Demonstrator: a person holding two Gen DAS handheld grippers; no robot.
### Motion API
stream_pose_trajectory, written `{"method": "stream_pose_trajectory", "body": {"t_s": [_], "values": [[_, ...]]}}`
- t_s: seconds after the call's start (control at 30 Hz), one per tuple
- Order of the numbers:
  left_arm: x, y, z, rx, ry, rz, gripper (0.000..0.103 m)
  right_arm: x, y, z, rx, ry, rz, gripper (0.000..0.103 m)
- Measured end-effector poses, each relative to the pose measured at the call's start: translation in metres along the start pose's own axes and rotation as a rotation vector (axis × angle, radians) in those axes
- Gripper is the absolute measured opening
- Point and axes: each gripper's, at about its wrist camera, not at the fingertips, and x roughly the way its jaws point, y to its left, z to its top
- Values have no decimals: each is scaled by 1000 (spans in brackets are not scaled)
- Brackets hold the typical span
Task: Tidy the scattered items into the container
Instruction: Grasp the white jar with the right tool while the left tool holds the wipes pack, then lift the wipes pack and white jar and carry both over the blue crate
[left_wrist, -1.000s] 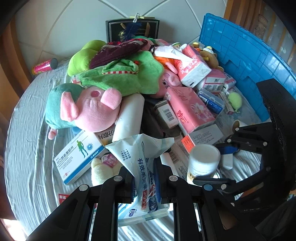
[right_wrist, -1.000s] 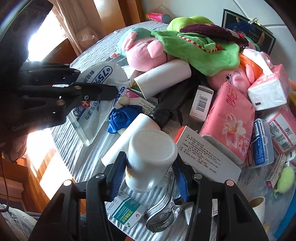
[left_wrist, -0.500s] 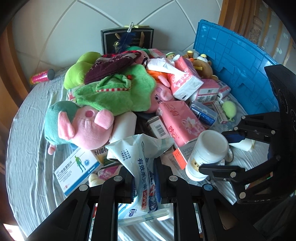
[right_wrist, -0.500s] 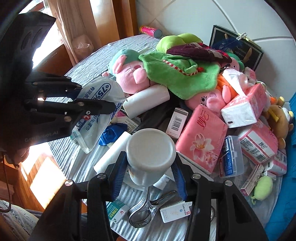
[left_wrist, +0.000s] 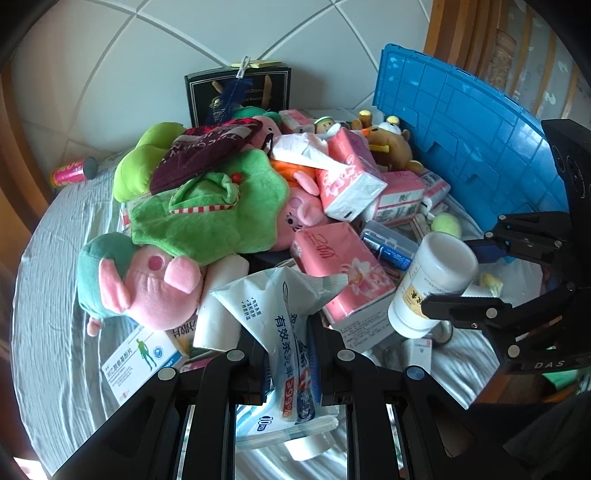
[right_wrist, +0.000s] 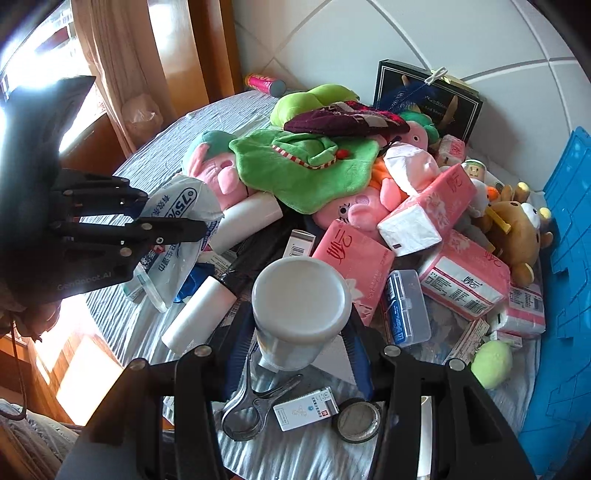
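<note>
**Both claws loaded above a cluttered bed**

The left claw (left_wrist: 288, 354) is clamped on a wipes pack (left_wrist: 284, 325); its lower end is cut off behind the claw's frame, and only "75%" and some Chinese characters can be read on it in the right wrist view. The right claw (right_wrist: 299, 332) is closed on a white bottle (right_wrist: 301, 306), held clear of the bed. From above, the bottle's lid hides its body; the left wrist view shows a yellow label whose writing is too small to read.

The blue bin (left_wrist: 461, 147) stands at the right edge of the pile, cut off by both frames, so its inside cannot be seen.

A medicine box (left_wrist: 140, 362) with a green figure lies partly under a pink pig toy (left_wrist: 144, 284). Pink tissue packs (left_wrist: 343, 269) carry Chinese lettering. A black clamp (right_wrist: 255, 406) and a small white box (right_wrist: 306, 408) lie below the bottle, half hidden by the right claw's frame.

The left claw's body reads "GenRobot.AI"; the right one's reads "DAS".

Everything rests on a grey striped sheet (left_wrist: 51, 302) against a white padded headboard (left_wrist: 147, 66). A curtain (right_wrist: 122, 59) and wooden trim stand by a bright window.
</note>
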Motion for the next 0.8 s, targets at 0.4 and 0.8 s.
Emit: {"method": "stream_pose_trajectory", "body": {"t_s": [0.4,0.8], "values": [[-9,-69,53,62,-46,1,15,-61,-77,-15,91,-74,-67,47],[-14,-148,108,116,-99,-12,15,-122,-151,-33,166,-150,-121,47]]}}
